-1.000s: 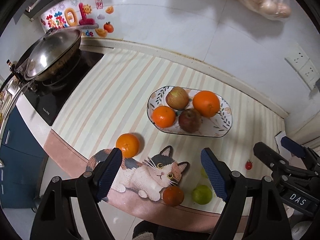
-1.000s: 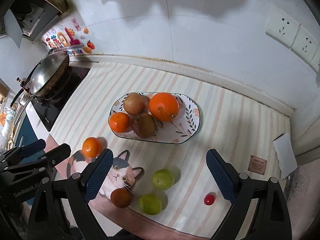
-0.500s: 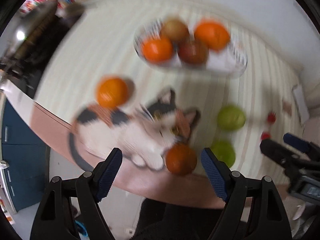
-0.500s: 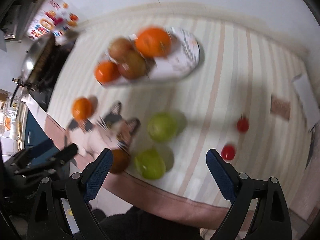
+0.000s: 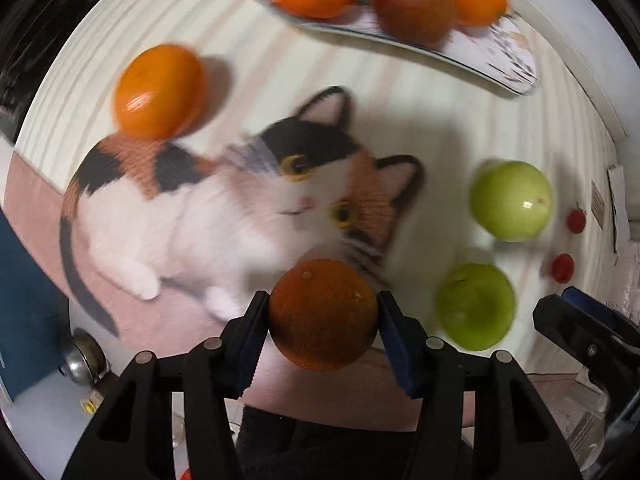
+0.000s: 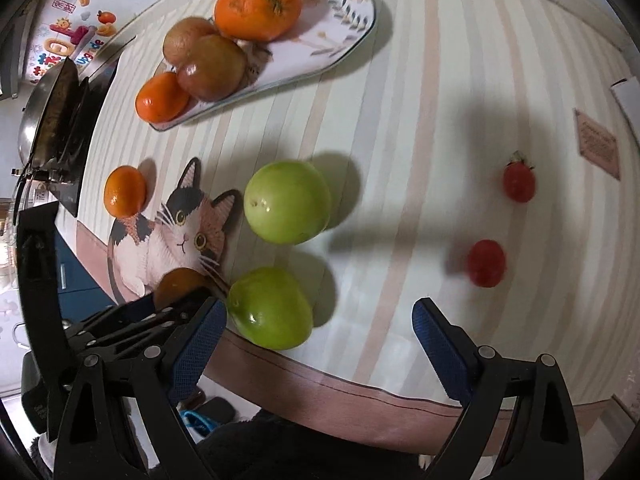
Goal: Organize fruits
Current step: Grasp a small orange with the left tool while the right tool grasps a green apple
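Left gripper (image 5: pixel 322 322) now clamping dark orange (image 5: pixel 322 314)

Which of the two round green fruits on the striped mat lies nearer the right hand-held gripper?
The lower round green fruit, beside the right hand-held gripper's left finger at the mat's edge; the other green fruit sits farther up, toward the plate.

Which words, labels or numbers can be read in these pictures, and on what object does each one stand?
Wall stickers beside the wok: colourful characters and a small Latin word, too distorted to read with confidence.
Pink card on the striped mat: printed lines, too small to read.
Left wrist view: no legible text; motion blur.
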